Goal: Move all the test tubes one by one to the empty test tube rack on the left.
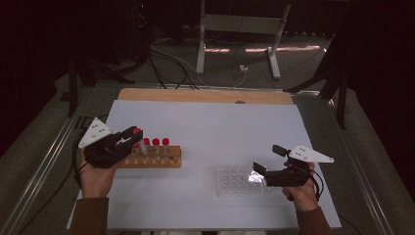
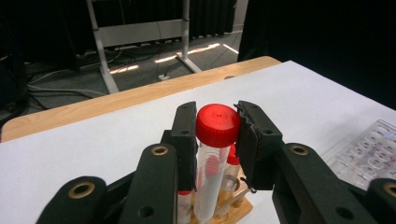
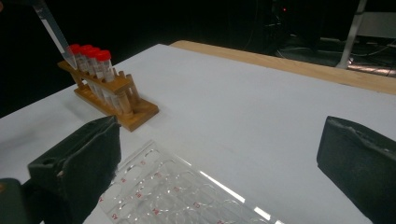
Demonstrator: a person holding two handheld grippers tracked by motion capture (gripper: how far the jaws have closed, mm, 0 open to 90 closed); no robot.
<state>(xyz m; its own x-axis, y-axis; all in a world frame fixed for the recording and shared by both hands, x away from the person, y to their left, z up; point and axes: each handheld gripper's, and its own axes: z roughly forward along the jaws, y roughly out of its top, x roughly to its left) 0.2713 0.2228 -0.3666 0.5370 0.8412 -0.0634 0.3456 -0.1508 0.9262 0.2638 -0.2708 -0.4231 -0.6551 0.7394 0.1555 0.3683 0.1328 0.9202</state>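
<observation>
Left gripper (image 2: 217, 135): jaws closed on the red-capped tube (image 2: 215, 154), clamped just below its cap, tube raised and tilted. Directly beneath the jaws stands the wooden rack (image 1: 169, 159), with three more capped tubes (image 1: 155, 143) upright in it just beyond the held one. Right gripper (image 1: 267, 160): jaws spread wide, nothing between them; the clear well plate (image 1: 235, 181) lies just under and ahead of its tips. White table top (image 1: 220, 122) extends beyond both.

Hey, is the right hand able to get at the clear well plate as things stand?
Probably yes: the right tongs stand open right at the well plate's near edge, and nothing lies between them on the white table.
</observation>
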